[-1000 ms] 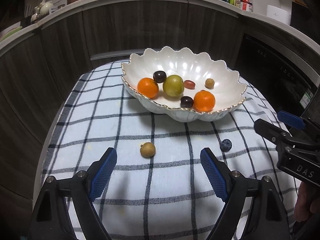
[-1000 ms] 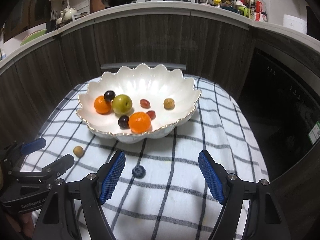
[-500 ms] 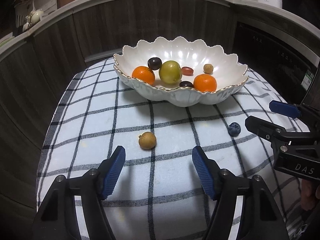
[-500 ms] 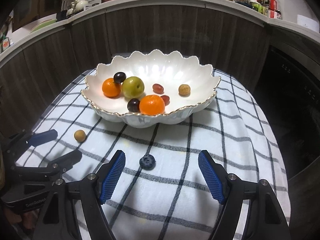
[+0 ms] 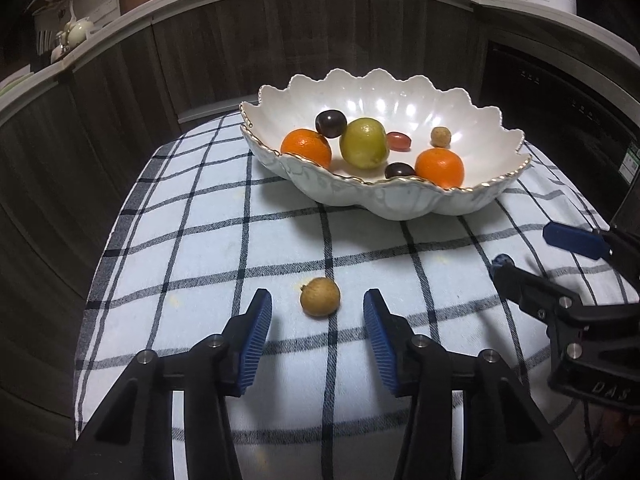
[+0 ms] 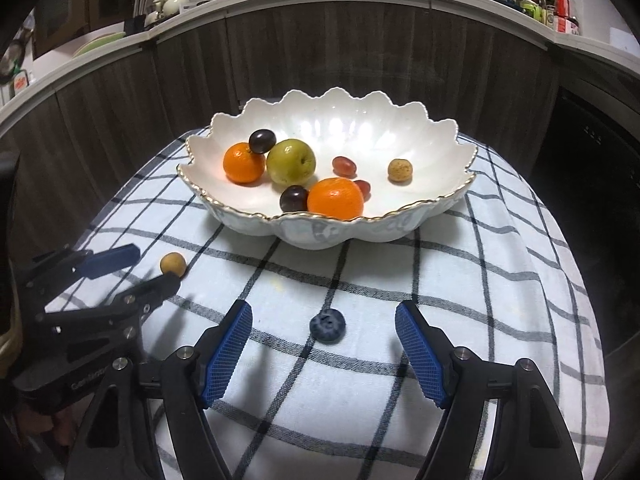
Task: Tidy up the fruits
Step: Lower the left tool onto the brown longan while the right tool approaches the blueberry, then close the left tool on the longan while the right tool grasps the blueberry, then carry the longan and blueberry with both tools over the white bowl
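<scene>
Setting: a small table draped in a white cloth with a dark check, standing before dark wood cabinets.
Bowl: a white scalloped ceramic bowl with a gilt rim sits toward the far edge of the table, the evident collecting point for the fruit.
Already gathered: two oranges, a green round fruit, dark and red grapes and one small tan fruit lie inside the bowl.
Stray fruit, left: a small round tan-brown fruit rests on the cloth toward the near edge, well apart from the bowl.
Left gripper: the left gripper is low over the cloth with its blue-padded jaws parted wide, one on either side of the tan-brown fruit and touching neither side, placed so that a squeeze would catch it.
Stray fruit, right: a dark blueberry lies on the cloth in front of the bowl, toward the near edge.
Right gripper: the right gripper brackets the blueberry the same way, jaws wide apart and clear of it.
Reading: both tools appear lined up for a paired pick, one stray each.
Remaining: by the look of it, only these two pieces are left outside the bowl.
Care: both fruits are small and round and could roll on the cloth if nudged off-centre.
</scene>
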Available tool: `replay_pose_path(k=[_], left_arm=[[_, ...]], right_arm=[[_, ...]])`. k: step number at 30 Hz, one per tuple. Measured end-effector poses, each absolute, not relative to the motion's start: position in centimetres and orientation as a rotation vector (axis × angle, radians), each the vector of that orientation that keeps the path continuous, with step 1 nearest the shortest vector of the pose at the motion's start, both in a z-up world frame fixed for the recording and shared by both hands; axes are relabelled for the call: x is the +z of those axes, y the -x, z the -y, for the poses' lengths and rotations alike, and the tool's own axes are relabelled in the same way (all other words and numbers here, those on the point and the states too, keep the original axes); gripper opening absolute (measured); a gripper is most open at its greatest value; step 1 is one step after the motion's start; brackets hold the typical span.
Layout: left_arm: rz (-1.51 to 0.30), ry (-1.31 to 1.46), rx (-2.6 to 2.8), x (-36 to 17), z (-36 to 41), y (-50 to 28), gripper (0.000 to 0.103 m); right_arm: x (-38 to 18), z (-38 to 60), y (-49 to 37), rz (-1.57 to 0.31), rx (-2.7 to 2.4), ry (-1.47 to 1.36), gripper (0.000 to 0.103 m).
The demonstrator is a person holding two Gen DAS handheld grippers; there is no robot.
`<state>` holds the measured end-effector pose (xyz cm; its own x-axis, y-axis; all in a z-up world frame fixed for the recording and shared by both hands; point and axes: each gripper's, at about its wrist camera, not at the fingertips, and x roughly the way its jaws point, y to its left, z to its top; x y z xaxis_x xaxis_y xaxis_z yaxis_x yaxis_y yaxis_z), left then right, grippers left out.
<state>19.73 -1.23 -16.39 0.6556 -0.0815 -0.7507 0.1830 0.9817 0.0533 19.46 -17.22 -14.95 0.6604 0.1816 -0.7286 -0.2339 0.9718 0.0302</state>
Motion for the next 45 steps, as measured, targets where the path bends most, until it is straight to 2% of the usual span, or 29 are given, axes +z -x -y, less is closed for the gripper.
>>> replay_pose_path(k=[14,17,19,20,21,45], left_arm=[[-0.910,-0.084,-0.162,-17.9,1.1,-21.9,0.041],[-0.911,-0.081,-0.171,-17.9,1.3,-22.0,0.035],[-0.910,-0.083,-0.176,-17.9,1.4,-22.1,0.025],[-0.909,-0.089,-0.177,-17.9,1.5,-22.1,0.024],[-0.907,-0.090,-0.178,-17.9,1.6,-22.0,0.024],[-0.881,-0.102,-0.189,-15.0,3.6,-18.8,0.023]], right_arm=[[-17.2,17.3,-21.1,-0.900,0.235,0.020,0.046],[-17.4,17.3,-21.2,-0.902,0.232,0.014,0.040],[-17.4,17.5,-21.1,-0.900,0.230,0.011,0.037],[-17.4,17.6,-21.1,-0.899,0.224,0.004,0.027],[-17.4,17.7,-21.1,-0.901,0.221,0.002,0.024],[-14.2,19.5,-19.1,-0.826,0.213,-0.043,0.024]])
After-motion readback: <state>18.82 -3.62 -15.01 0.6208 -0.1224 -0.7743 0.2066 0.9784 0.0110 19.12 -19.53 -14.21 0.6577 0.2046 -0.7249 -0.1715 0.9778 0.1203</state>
